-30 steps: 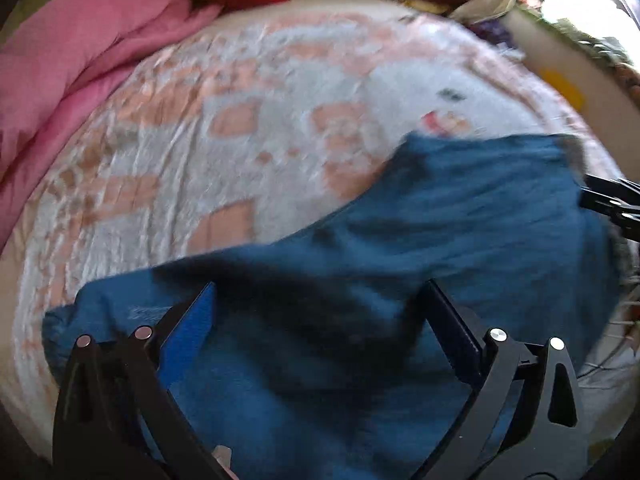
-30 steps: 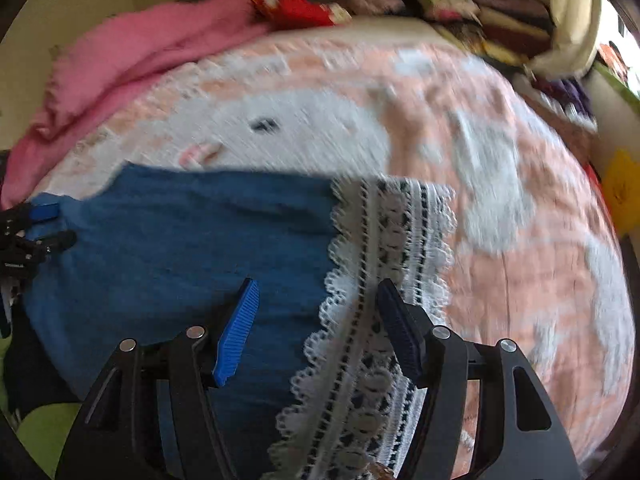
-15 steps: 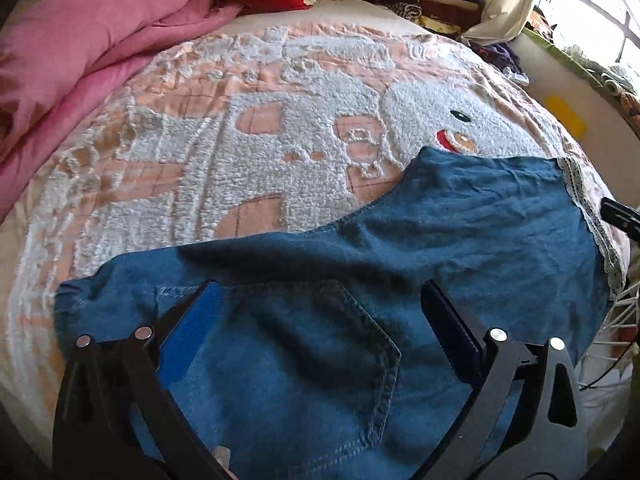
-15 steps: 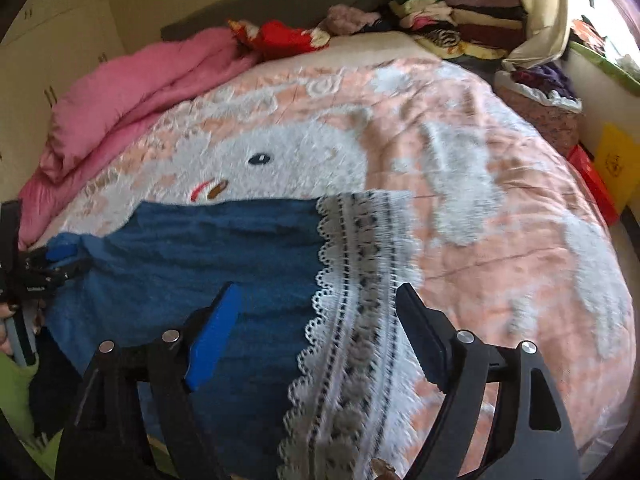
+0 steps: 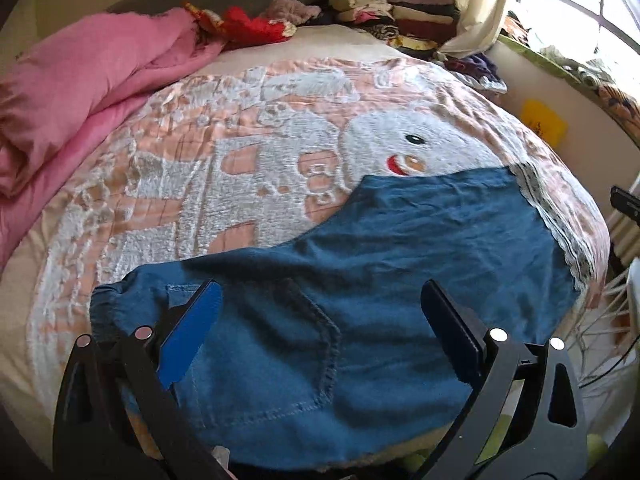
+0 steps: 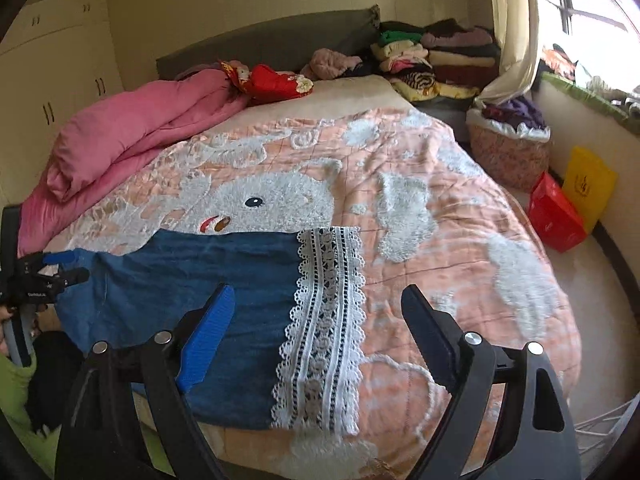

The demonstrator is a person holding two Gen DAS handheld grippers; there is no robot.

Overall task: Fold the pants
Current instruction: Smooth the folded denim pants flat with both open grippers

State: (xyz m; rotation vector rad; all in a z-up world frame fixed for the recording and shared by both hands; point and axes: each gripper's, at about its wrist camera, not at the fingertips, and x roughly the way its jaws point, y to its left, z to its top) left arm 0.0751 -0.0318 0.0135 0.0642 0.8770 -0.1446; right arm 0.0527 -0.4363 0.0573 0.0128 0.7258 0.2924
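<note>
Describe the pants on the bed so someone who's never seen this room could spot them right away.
Find the big bed under the peach blanket with a white fluffy animal on it. At its near edge lie the pants, flat blue denim. Nothing else there is blue, and only they end in a broad white lace hem.

Open bedspread (image 6: pixel 460 240) was left beyond the pants (image 5: pixel 400 248), bounded by the pink quilt (image 5: pixel 80 92) and stacked clothes (image 6: pixel 436 60).
</note>
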